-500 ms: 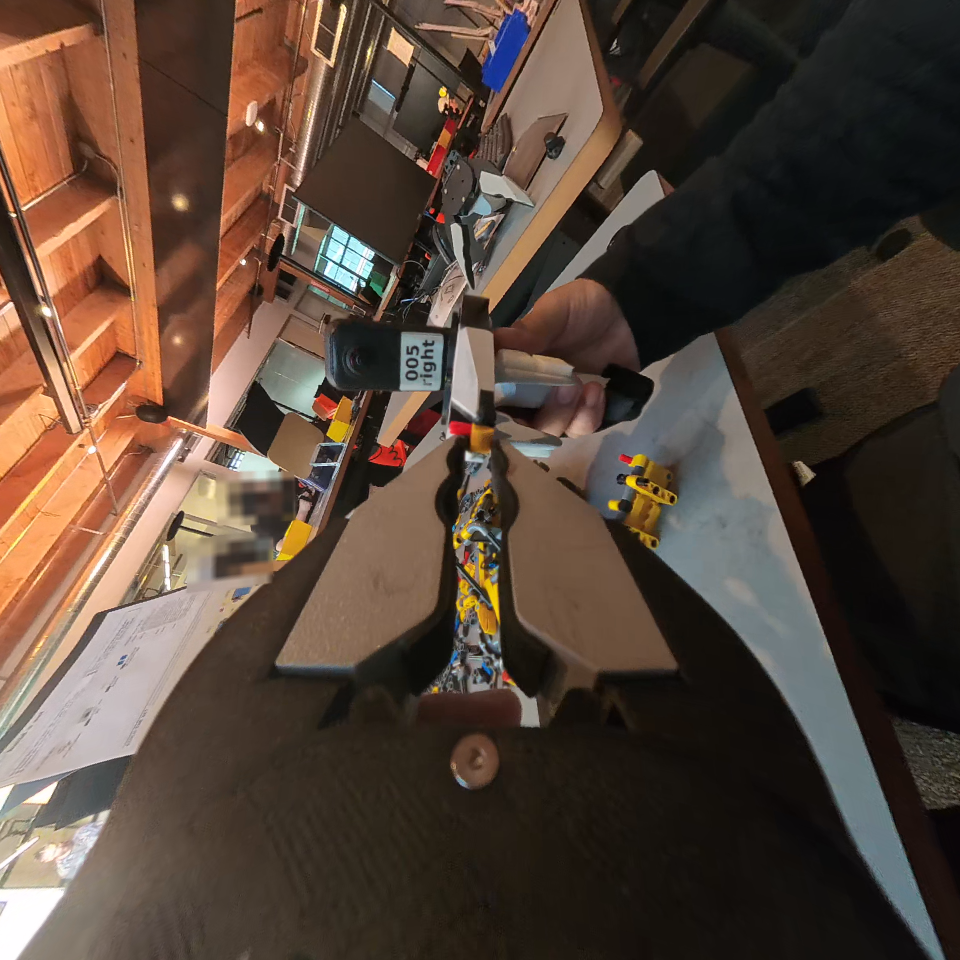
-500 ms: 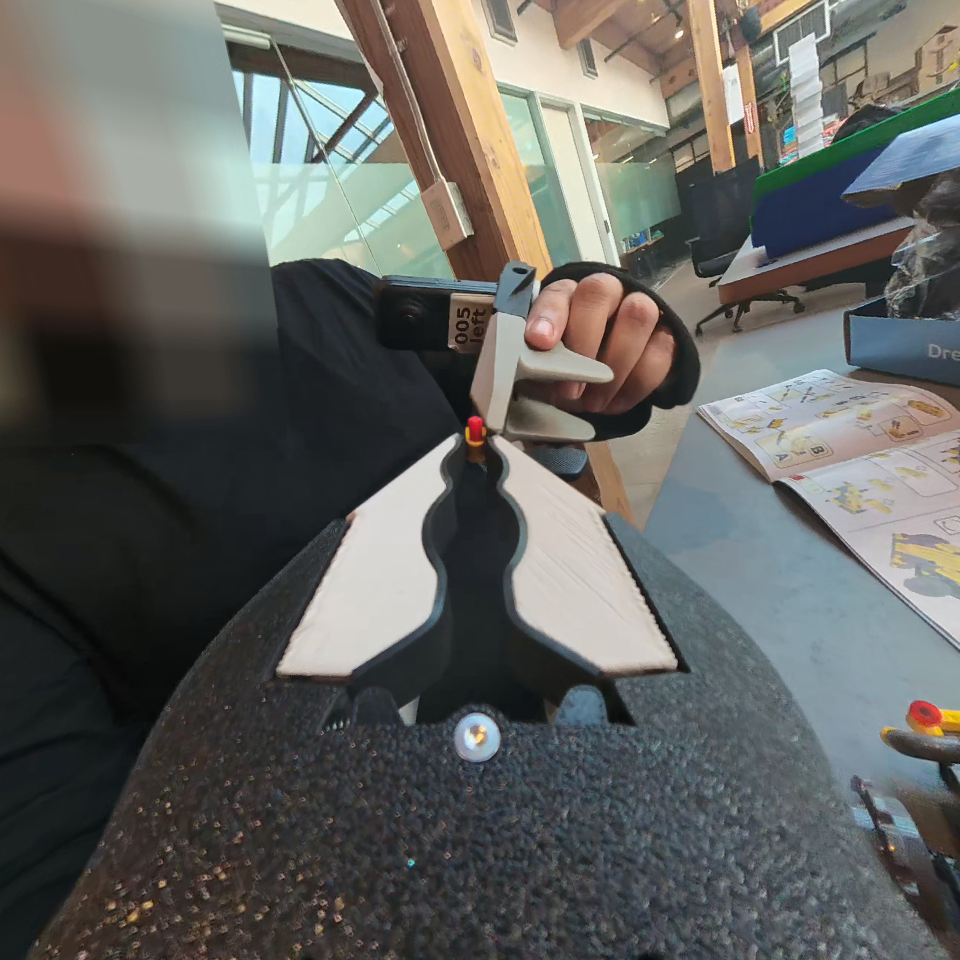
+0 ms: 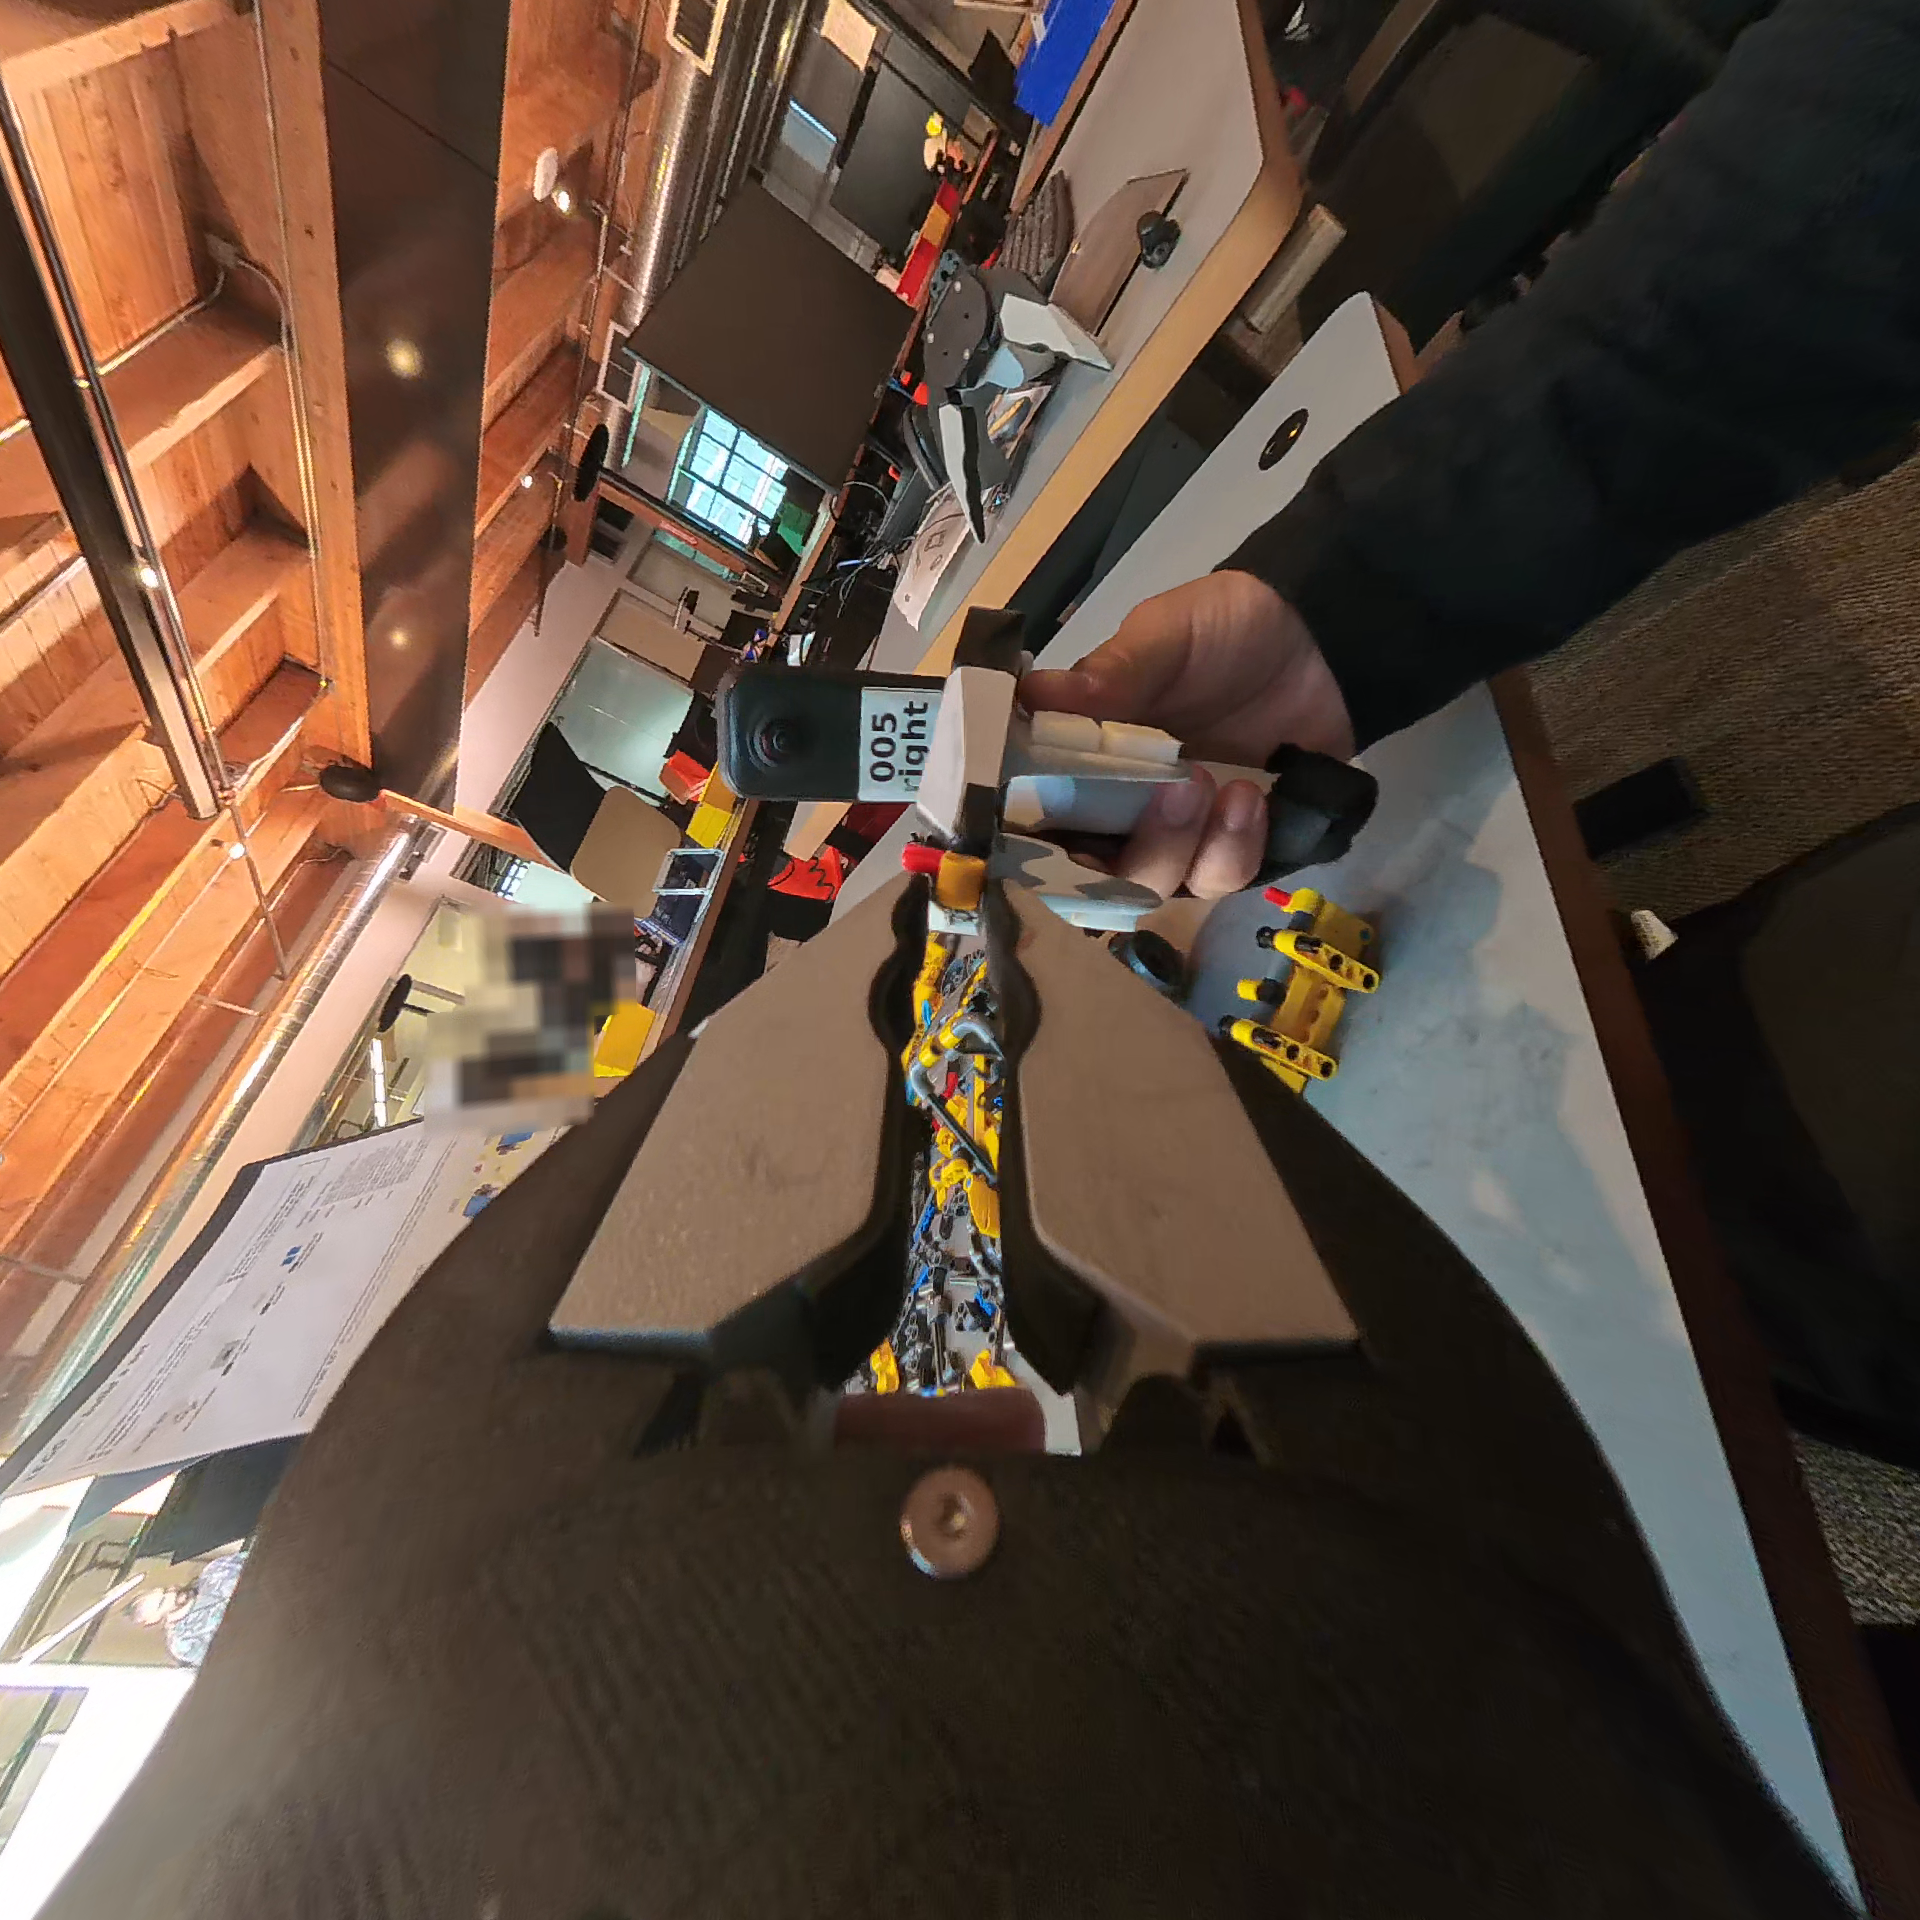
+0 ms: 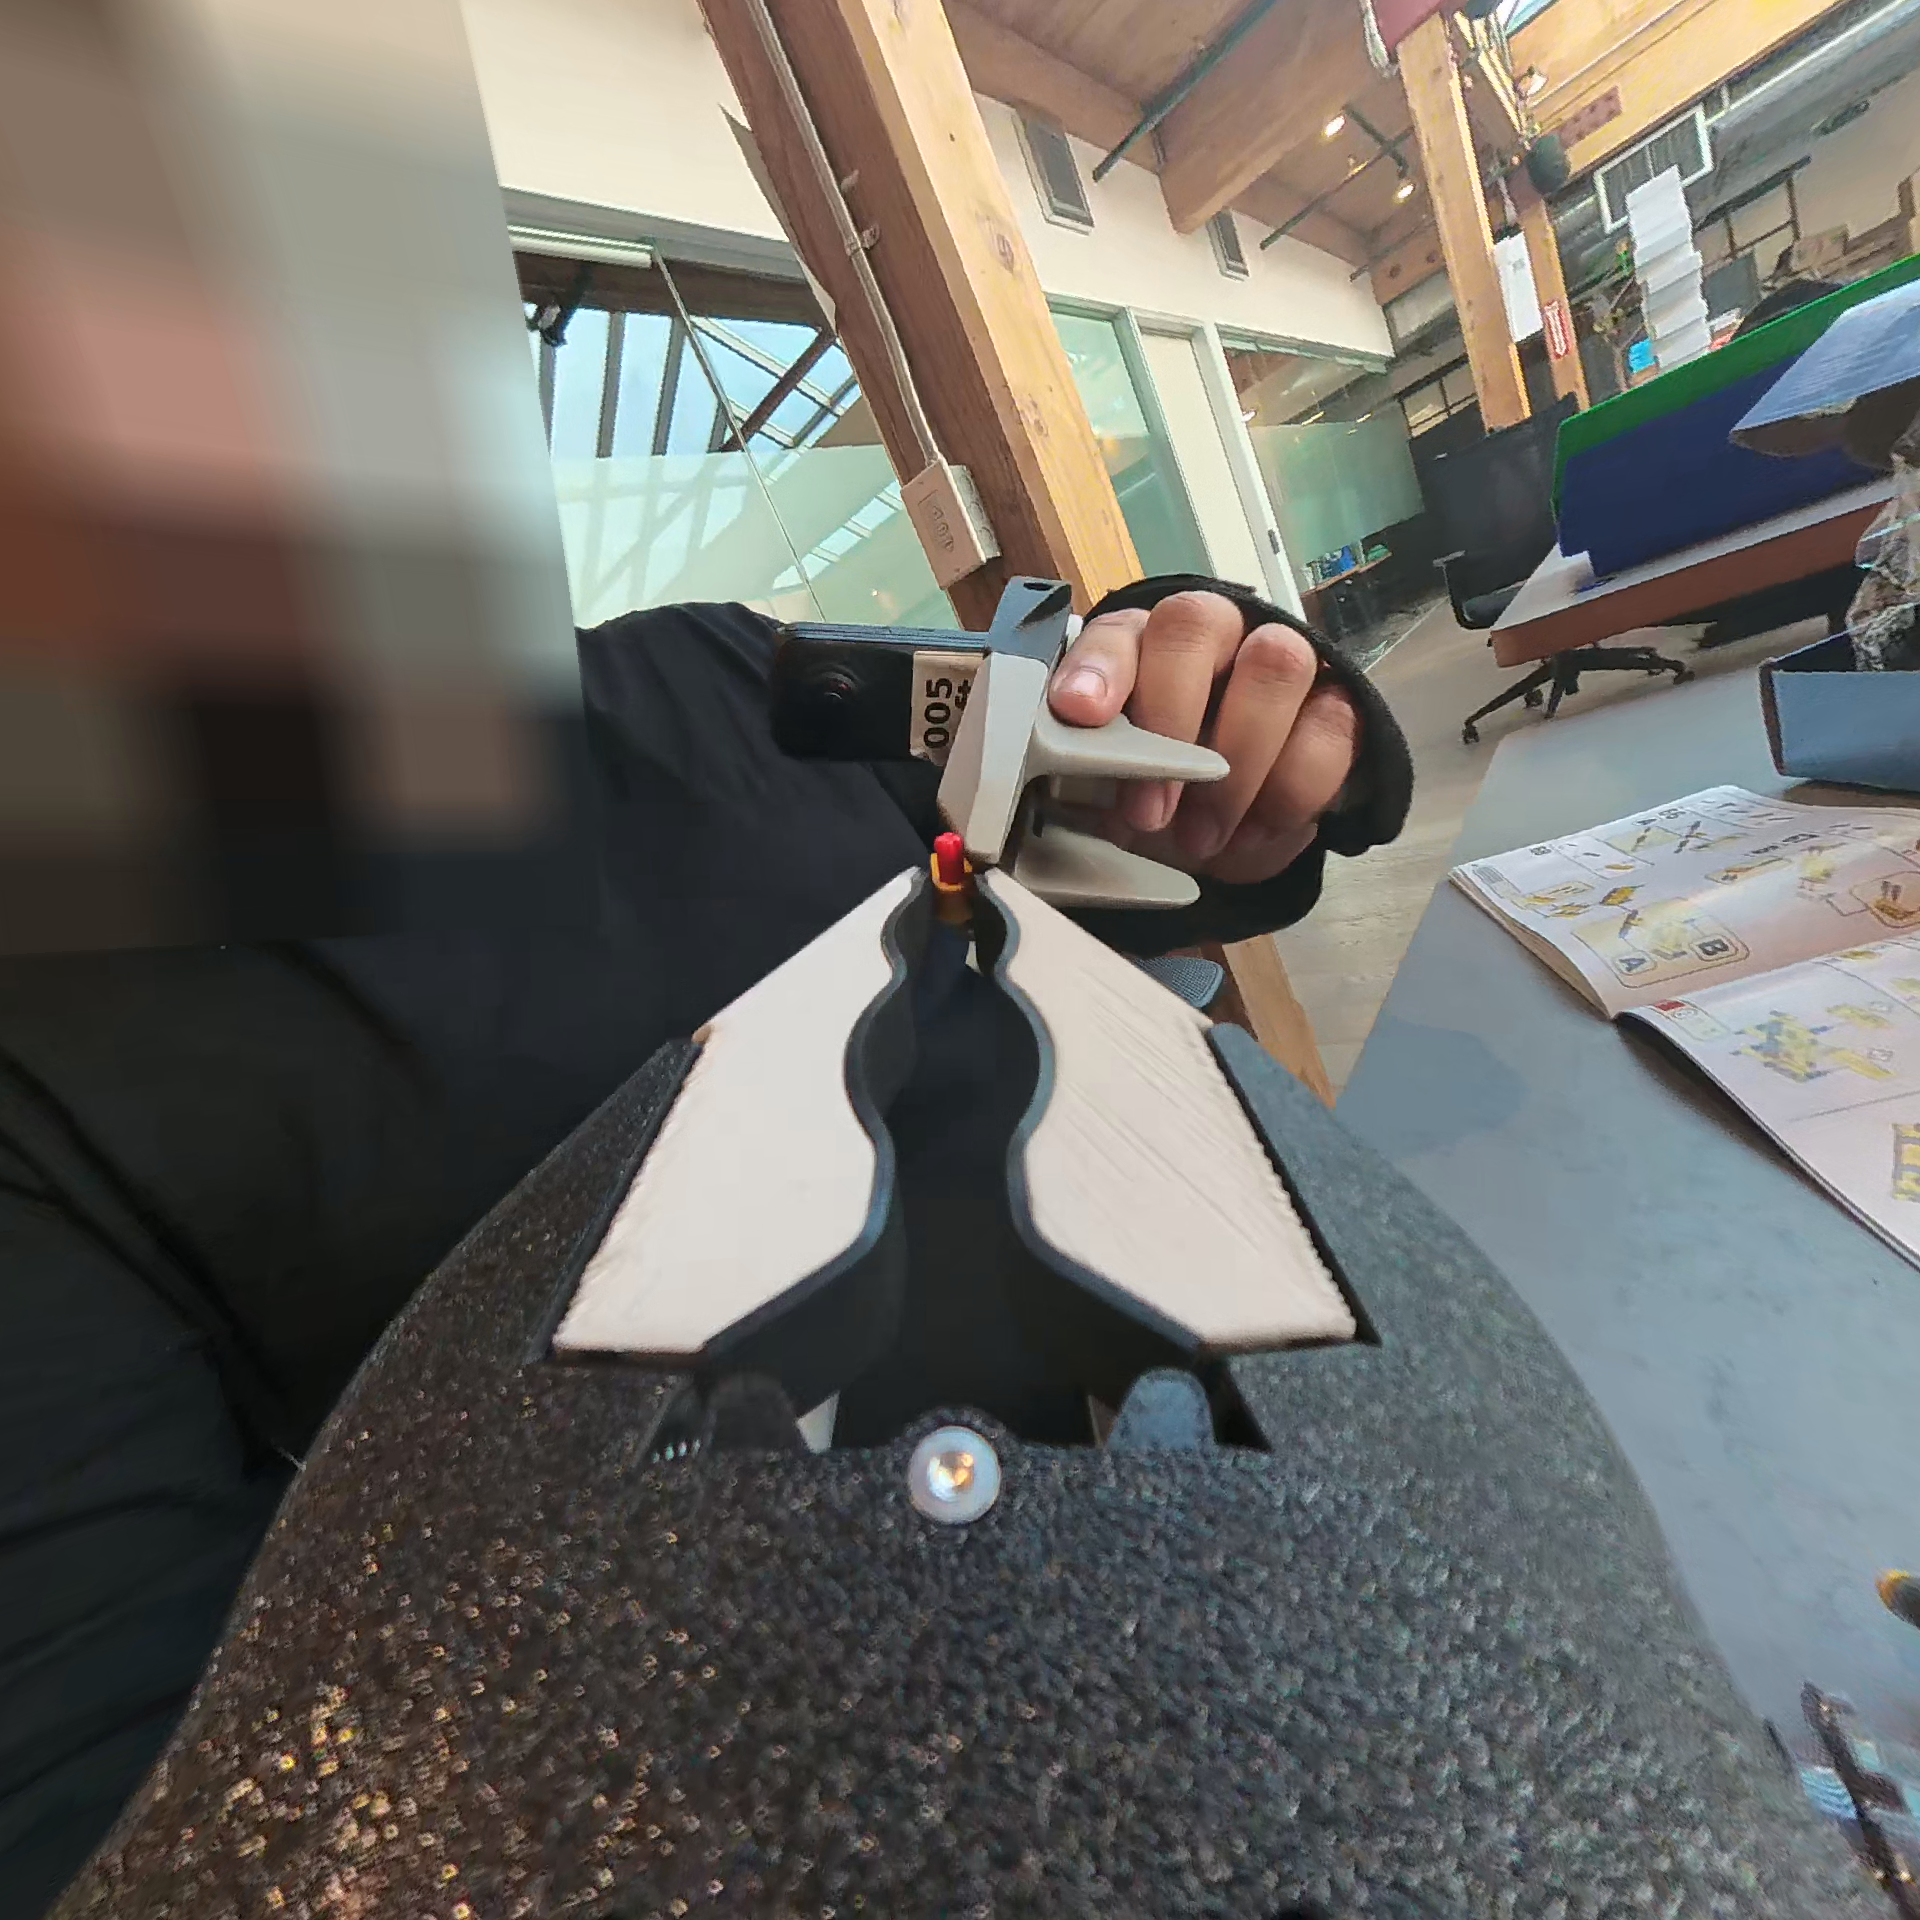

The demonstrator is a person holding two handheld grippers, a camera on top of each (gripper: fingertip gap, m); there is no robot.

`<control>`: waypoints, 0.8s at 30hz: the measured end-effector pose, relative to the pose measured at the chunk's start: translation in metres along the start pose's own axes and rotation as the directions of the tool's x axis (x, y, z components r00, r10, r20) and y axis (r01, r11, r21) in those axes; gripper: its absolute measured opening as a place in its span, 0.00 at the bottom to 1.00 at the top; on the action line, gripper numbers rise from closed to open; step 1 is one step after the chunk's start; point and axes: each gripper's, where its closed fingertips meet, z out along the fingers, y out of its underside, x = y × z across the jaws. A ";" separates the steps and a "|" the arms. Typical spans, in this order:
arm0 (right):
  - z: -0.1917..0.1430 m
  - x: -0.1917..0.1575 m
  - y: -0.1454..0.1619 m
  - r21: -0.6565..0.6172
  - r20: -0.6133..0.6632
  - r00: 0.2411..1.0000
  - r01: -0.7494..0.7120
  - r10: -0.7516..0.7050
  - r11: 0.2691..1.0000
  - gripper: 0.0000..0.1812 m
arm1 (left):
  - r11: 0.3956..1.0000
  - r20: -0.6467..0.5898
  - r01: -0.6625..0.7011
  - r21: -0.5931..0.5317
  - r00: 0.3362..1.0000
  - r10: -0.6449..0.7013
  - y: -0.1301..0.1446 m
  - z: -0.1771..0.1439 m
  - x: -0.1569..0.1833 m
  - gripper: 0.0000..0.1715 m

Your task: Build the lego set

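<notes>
Left hand-held gripper (image 3: pixel 951 902) tips pinched on a small yellow connector piece with red pin (image 3: pixel 943 869). Right hand-held gripper (image 4: pixel 951 891) meets it tip to tip, clamped on the same piece, above the grey desk (image 3: pixel 1475 1143). Yellow beam subassembly with black pins (image 3: pixel 1307 985) lies on the desk to the right; open instruction booklet (image 4: pixel 1714 935) farther off.

left claw (image 3: pixel 951 914): tips nearly together, pinching at the very tip
right claw (image 4: pixel 951 899): likewise narrowed, tip to tip with the left
</notes>
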 end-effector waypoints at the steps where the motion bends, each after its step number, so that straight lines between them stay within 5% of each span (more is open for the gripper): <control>1: 0.000 0.000 -0.001 0.008 0.001 1.000 -0.002 0.002 1.000 0.04 | 1.000 0.009 0.001 0.000 1.000 -0.001 0.000 -0.001 -0.001 0.03; 13: -0.001 0.002 -0.003 0.051 0.048 0.997 -0.058 0.056 0.997 0.04 | 0.985 0.128 -0.166 -0.055 0.977 0.172 0.002 -0.003 -0.003 0.04; 24: -0.002 0.003 0.001 0.013 0.023 0.997 -0.069 0.068 0.998 0.04 | 0.994 0.124 -0.099 -0.042 0.987 0.103 0.003 -0.002 0.000 0.04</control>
